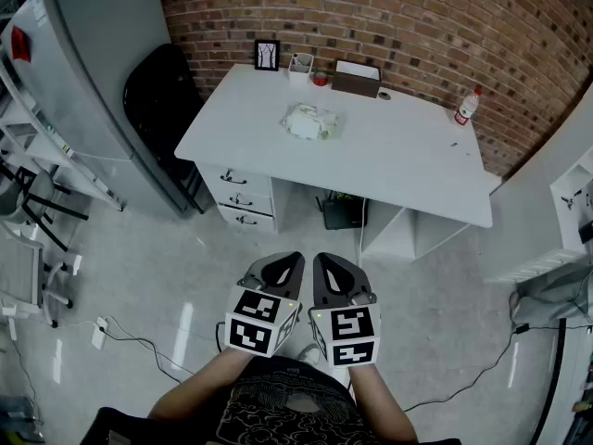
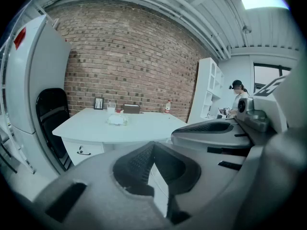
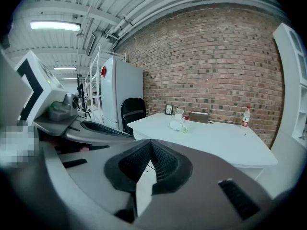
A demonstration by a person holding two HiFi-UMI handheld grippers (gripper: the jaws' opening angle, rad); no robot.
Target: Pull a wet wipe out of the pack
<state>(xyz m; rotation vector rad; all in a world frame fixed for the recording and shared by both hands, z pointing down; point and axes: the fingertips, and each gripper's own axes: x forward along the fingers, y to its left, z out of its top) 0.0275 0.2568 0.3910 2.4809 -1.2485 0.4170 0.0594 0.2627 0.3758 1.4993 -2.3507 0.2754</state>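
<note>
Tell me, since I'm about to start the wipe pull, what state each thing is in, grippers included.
Left gripper: shut, empty, well short of the desk.
Right gripper: shut, empty, well short of the desk.
Wipe pack: lying on the desk, nothing touching it.
Bottle: upright, red cap on.
Drawers: shut.

Wipe pack [image 1: 310, 121] sits on the bench [image 1: 408, 160], left of centre. Behind it along the wall: frame [image 1: 267, 55], cup [image 1: 300, 63], box [image 1: 357, 82]. Bottle [image 1: 467, 107] is at the far right. Chair [image 1: 162, 95] stands left of the bench. The left gripper [image 1: 292, 259] and right gripper [image 1: 322, 260] are side by side, well short of the bench.
</note>
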